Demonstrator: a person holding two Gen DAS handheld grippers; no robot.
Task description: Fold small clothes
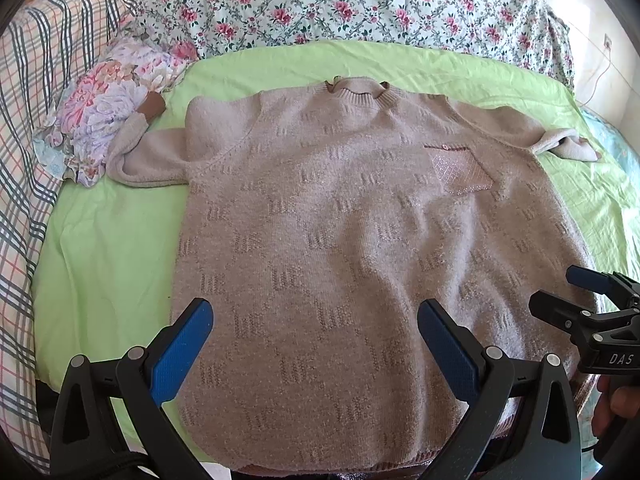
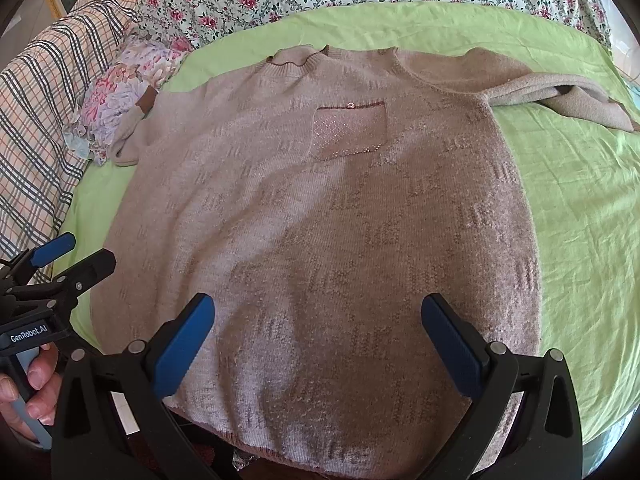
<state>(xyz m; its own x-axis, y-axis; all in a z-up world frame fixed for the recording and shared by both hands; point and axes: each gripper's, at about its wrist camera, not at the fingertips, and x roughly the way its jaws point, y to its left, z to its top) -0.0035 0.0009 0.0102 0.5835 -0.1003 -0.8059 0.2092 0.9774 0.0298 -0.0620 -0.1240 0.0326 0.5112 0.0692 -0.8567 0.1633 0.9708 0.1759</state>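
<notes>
Both tongs nearest lens: left tongs [image 1: 316, 344] and right tongs [image 2: 318, 342] gape wide, holding nothing, hovering side by side over hem. I read sweater [image 1: 352, 240] as flat, face up on green sheet [image 1: 108, 248] of bed, sleeves spread. No fold made; all folding remains.
</notes>
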